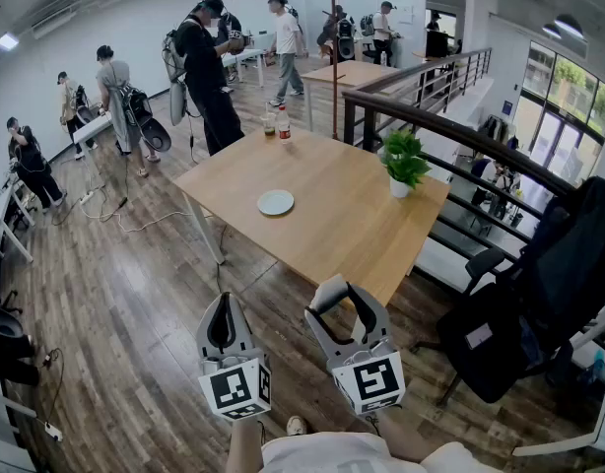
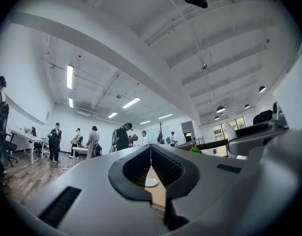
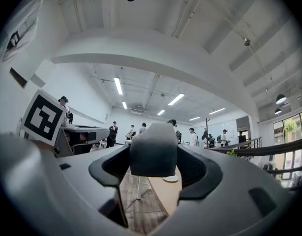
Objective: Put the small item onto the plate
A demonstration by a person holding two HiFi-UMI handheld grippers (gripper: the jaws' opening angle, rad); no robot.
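The right gripper's (image 1: pixel 338 302) jaws stand wide and are clamped on the item (image 3: pixel 153 149), a small grey block with rounded corners that fills the gap from pad to pad. In the right gripper view it rises above the jaw tips a little taller than broad, so its long axis looks roughly upright there, with the top edge a touch higher at the right. In the head view it shows as a pale slab (image 1: pixel 329 292) at the jaw tips, low in the frame and just right of centre, held in the air off the near edge of the desk (image 1: pixel 352 235). The left gripper's (image 1: pixel 222 304) jaws are clenched, tips meeting with nothing between them (image 2: pixel 151 149). It sits just left of the right gripper, over the wooden floor (image 1: pixel 135 313). Both grippers point up the frame toward the desk. The plate (image 1: pixel 276 202), white and round, lies left of the desk's middle, well apart from the item. A potted plant (image 1: pixel 404 163) stands near the desk's right edge, and a bottle (image 1: pixel 284 124) stands at its far corner. A chair draped in black (image 1: pixel 569 264) is at the right edge of the frame, and people (image 1: pixel 206 67) stand along the top.
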